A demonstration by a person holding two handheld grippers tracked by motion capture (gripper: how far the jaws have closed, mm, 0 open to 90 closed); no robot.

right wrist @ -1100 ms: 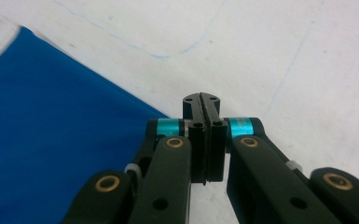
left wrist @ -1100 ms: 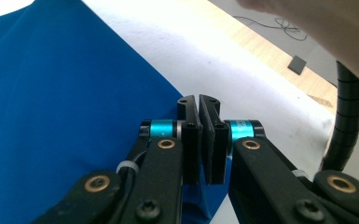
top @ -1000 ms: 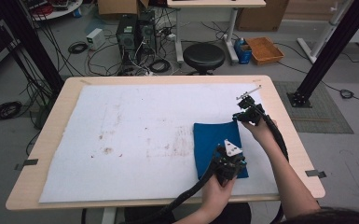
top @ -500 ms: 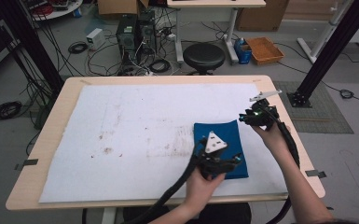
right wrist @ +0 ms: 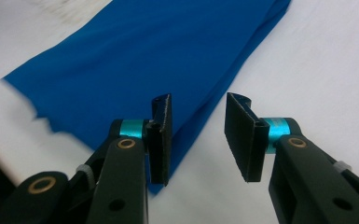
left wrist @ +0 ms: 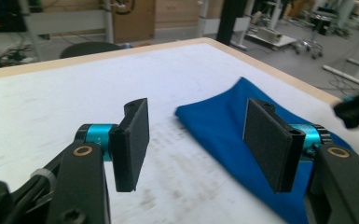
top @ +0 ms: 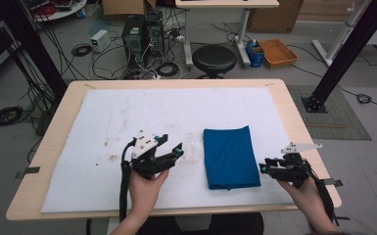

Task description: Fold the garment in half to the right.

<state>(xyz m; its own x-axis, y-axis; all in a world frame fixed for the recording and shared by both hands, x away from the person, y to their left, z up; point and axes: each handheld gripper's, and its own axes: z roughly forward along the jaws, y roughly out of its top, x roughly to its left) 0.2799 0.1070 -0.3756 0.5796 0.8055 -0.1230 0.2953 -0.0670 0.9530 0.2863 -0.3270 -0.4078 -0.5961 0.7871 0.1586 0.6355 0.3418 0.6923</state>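
A folded blue cloth (top: 230,155) lies flat on the white sheet (top: 127,117), right of the table's middle. My left gripper (top: 172,148) hovers to the left of the cloth, jaws open and empty; in the left gripper view the blue cloth (left wrist: 224,126) lies ahead and to the right of the left gripper (left wrist: 205,140). My right gripper (top: 265,168) sits just off the cloth's near right corner, open with nothing held. In the right gripper view the right gripper (right wrist: 198,135) stands over the edge of the blue cloth (right wrist: 144,60).
The wooden table (top: 298,122) shows a bare rim around the white sheet. The sheet has faint stains (top: 112,147) at the left. Beyond the table stand a black stool (top: 214,59), computer towers (top: 142,36), cables and an orange tray (top: 277,51) on the floor.
Both grippers have left the cloth. The left one moved left off it onto the white sheet. The right one came down from the far right corner to the near right corner.
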